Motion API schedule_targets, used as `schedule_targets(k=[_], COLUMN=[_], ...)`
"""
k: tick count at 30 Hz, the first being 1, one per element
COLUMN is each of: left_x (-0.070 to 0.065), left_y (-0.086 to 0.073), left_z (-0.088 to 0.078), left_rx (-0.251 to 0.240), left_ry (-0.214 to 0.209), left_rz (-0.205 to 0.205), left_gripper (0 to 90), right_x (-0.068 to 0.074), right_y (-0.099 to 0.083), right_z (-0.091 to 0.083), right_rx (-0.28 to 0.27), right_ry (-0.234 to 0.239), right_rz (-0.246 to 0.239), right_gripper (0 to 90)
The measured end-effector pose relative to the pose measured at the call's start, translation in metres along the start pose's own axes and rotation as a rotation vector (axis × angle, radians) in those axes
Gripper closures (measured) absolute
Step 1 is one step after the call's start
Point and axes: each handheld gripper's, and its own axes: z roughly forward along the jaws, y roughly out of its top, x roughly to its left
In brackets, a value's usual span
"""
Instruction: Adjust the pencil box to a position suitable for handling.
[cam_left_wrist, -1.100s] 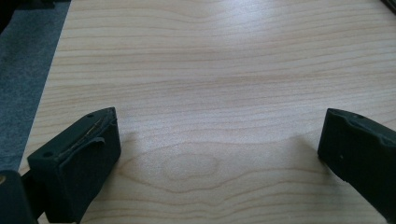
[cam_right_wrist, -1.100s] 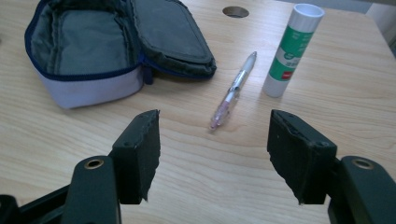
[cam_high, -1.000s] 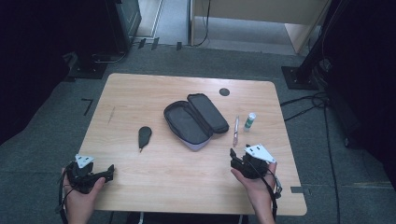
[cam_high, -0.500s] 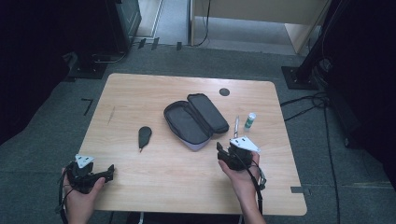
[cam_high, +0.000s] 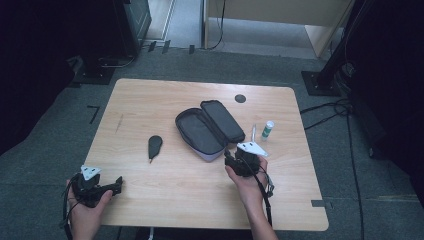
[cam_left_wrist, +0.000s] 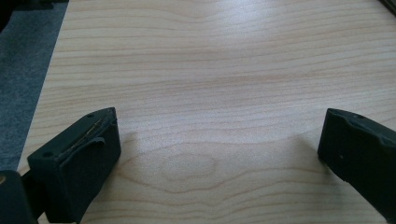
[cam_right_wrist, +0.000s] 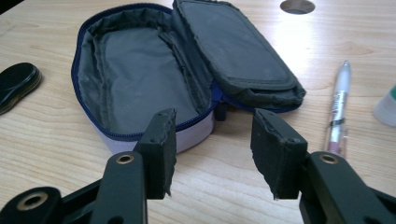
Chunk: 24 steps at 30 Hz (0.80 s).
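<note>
Wood table (cam_high: 165, 102) on grey carpet, dark stands behind. Case (cam_high: 209, 129) lies unzipped at centre, lid flopped to its right, inside dark and looks empty; lilac outer wall w/ blue zip visible in right gripper view. Black pick-shaped item (cam_high: 154, 146) left of case, apart from it. Pen (cam_high: 253, 133) and small green-capped bottle (cam_high: 267, 130) right of case, side by side, not touching. Round cable hole (cam_high: 240, 98) near far edge.

R gripper (cam_right_wrist: 214, 156): jaws apart, nothing between, aimed at case's near end, just short of it. L gripper (cam_left_wrist: 219, 154): near-left corner of table, jaws spread wide over bare wood, holding nothing.
</note>
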Motion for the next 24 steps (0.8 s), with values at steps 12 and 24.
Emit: schedule_targets(k=[12,24], left_x=[0.000,-0.001], left_y=[0.000,0.000], left_z=[0.000,0.000], left_rx=[0.000,-0.001], left_ry=[-0.005,-0.008], left_rz=[0.006,0.006], left_gripper=[0.0,0.0], right_x=[0.007,0.013], right_y=[0.001,0.005], right_z=[0.019,0.037], right_rx=[0.031,0.069], right_ry=[-0.008,-0.069], right_rz=[0.044,0.114], right_gripper=[52.8,44.4])
